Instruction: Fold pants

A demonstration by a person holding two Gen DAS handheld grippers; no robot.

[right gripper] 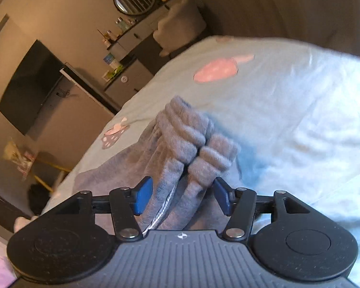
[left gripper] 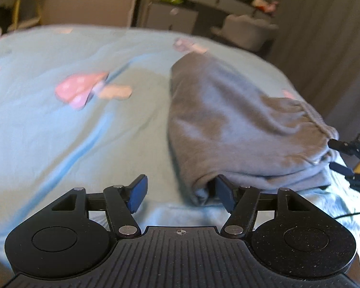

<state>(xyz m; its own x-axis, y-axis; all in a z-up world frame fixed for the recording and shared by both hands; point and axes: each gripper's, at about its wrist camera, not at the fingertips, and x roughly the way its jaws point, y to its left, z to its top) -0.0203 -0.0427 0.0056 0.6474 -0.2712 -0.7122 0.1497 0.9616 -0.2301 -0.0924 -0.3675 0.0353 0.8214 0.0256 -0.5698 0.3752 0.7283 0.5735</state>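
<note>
Grey pants [left gripper: 230, 129] are lying on the bed [left gripper: 60, 124], on the light blue sheet with pink mushroom prints, already doubled over at least once by the look of it. The waistband end is sitting toward the right edge of the bed, the folded edge toward the near side.

Step in hand, my read: carrying the elastic cuffs [right gripper: 199, 144] over to make the next fold.

To do it well:
- keeping both corners level so the fold line is landing straight
- holding both cuffs together, not letting one slip out
- laying the fabric down before letting go, not dropping it
- smoothing toward the fold, since fleece is bunching easily

Right gripper [right gripper: 182, 195]: jaws are standing fairly wide, and the two ribbed cuffs are sitting between the blue pads [right gripper: 144, 195]. The left pad is touching the fabric; the far pad is looking just beside it. Can't tell if it's actually clamping or merely cradling.

Left gripper [left gripper: 182, 195]: jaws apart, holding nothing. Its right pad is sitting against the near folded corner of the pants, the other over bare sheet. The view is motion-blurred, so contact is uncertain.
</note>
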